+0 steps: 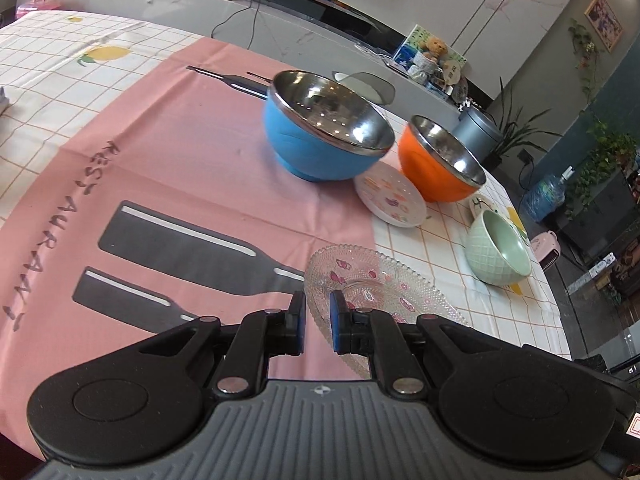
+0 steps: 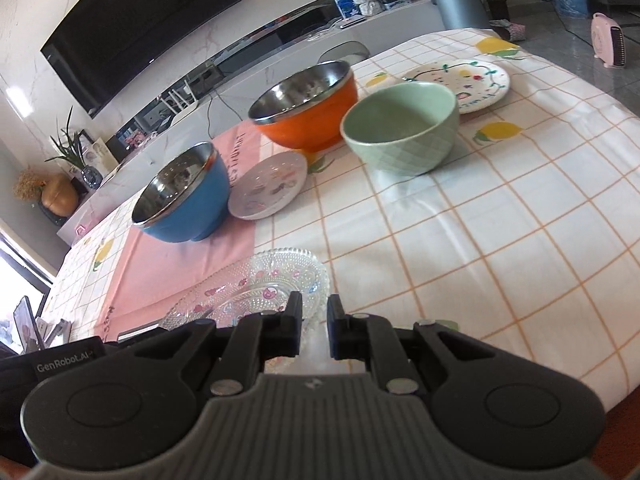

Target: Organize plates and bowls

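The right gripper (image 2: 311, 310) is seen with its jaws nearly closed and nothing gripped. A glass plate (image 2: 256, 288) lies just beyond the jaws, to their left. Farther ahead stand a blue bowl (image 2: 188, 204), a small white plate (image 2: 268, 190), an orange bowl (image 2: 308, 108) and a green bowl (image 2: 400, 128).

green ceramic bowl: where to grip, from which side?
Take the green ceramic bowl with the quilted outside by its rim, one finger inside and one outside. It stands upright, open and empty, and looks too wide to span. Come from above on the near side, where the checked tablecloth is bare; the orange steel-lined bowl crowds the far left.
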Demonstrator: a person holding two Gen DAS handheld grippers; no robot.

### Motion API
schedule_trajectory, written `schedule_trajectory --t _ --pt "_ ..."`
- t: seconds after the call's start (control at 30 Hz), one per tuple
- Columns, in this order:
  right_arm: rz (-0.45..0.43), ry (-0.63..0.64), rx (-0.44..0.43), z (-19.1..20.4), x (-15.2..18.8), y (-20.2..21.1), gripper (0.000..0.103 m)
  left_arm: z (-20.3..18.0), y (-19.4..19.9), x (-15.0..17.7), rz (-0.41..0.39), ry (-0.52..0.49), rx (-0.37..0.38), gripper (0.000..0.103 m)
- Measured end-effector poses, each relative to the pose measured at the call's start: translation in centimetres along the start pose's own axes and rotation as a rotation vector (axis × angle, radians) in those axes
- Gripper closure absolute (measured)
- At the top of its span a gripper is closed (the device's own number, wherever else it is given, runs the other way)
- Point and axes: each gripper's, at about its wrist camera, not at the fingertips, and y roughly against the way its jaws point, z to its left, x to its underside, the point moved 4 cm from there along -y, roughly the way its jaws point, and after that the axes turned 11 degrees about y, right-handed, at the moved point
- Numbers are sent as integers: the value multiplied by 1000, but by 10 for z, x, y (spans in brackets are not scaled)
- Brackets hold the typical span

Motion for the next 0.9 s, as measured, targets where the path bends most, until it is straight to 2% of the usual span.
schedule_trajectory --t 0.23,0.7,0.9 --pt "33 22 -16 20 4 -15 92 16 -4 -1 0 9 -37 90" --pt "82 20 -6 23 14 -18 92 24 -1 6 37 -22 -67 90" --pt "75 28 -1 22 18 -16 92 21 -4 5 27 -27 -64 90"
